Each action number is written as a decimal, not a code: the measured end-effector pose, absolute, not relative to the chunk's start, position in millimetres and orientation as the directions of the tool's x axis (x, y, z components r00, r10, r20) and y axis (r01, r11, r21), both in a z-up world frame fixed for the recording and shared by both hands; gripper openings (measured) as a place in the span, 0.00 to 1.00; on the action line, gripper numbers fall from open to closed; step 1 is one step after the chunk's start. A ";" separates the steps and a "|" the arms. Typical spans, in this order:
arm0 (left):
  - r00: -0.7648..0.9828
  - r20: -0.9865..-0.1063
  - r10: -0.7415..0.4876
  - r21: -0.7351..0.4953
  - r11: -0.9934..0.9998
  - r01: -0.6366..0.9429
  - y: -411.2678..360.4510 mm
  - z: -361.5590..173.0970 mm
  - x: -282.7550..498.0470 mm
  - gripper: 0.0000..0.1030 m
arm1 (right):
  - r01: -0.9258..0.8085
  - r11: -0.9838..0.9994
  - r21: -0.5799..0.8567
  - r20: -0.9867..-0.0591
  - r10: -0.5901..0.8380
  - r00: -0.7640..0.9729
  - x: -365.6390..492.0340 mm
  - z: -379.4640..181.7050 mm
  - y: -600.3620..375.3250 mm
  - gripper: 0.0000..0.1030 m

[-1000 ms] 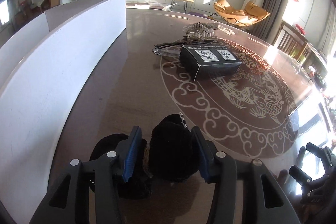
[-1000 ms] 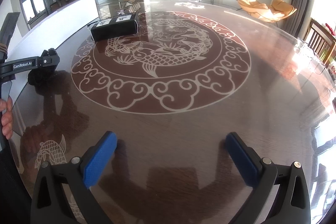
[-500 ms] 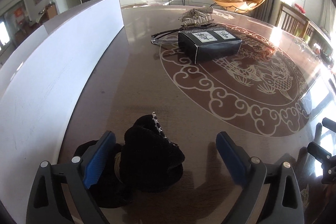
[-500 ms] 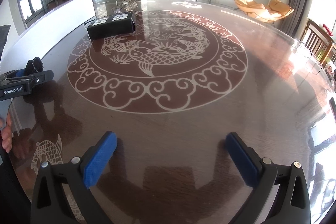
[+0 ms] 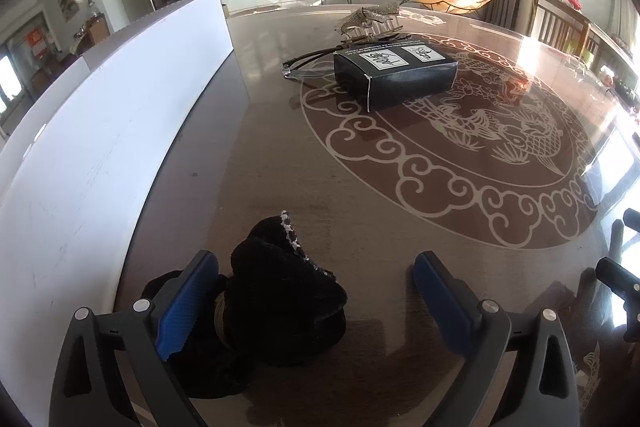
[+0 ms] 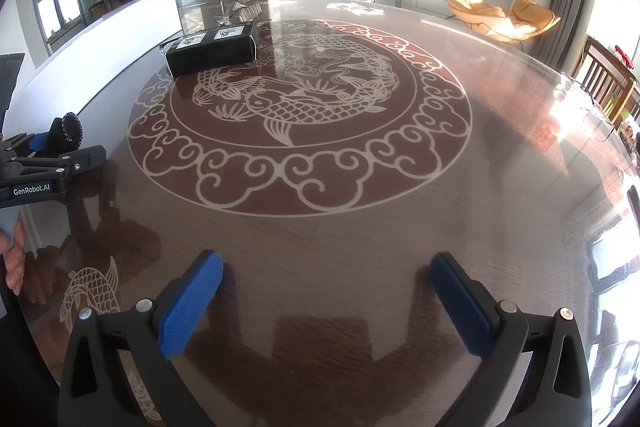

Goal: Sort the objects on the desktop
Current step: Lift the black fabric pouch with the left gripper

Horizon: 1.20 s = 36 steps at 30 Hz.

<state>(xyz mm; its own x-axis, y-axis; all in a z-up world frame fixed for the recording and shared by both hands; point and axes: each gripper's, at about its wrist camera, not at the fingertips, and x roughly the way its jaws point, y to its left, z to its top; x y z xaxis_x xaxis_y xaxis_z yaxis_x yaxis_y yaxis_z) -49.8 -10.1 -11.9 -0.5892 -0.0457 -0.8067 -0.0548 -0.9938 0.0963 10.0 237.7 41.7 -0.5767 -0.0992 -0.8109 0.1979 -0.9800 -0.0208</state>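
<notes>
Worktop (image 5: 256, 155) is a large round brown surface with a pale carp-and-cloud medallion inlaid at centre, glossy under sun. White low partition (image 5: 100, 131) runs along its left edge in the left wrist view.

Left claw (image 5: 316, 287): jaws opening, blue pads standing wide. Black fuzzy item (image 5: 280, 291), with a short beaded silver trim along one edge, lies on the worktop between them, crowded against the left pad (image 5: 188, 301); whether that pad touches it cannot be told. Right pad well clear of it.

Right claw (image 6: 326, 297): jaws spread wide, nothing between them, only bare worktop below. Left claw's housing shows at the left edge of the right wrist view, with fingers of a hand (image 6: 14, 263) below it.

Black box (image 5: 394, 73) with two white labels on top sits at the far rim of the medallion. Dark spectacles (image 5: 308, 65) lie just beside its left end. Silvery woven object (image 5: 368, 21) sits just behind the box.
</notes>
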 end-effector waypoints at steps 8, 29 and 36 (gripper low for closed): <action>-0.577 -0.814 -0.063 0.080 -0.997 -0.005 -18.8 -14.0 -51.3 1.00 | 0.198 -0.980 -0.021 -0.811 -0.099 -0.577 10.1 41.7 237.8 1.00; -0.577 -0.815 -0.064 0.080 -0.997 -0.002 -18.7 -14.6 -51.6 1.00 | 0.198 -0.980 -0.021 -0.811 -0.099 -0.577 10.3 41.5 238.0 1.00; -0.577 -0.814 -0.064 0.080 -0.997 -0.002 -18.7 -14.7 -51.7 1.00 | 0.198 -0.980 -0.021 -0.811 -0.099 -0.577 10.4 41.5 238.1 1.00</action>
<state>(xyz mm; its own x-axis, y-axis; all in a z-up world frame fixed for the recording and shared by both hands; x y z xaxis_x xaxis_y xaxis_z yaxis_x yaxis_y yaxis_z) -51.7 -18.7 -14.7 -0.5767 -0.0637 -0.8145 -0.0024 -0.9968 0.0796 10.4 238.1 41.5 -0.5768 -0.0993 -0.8109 0.1976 -0.9801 -0.0205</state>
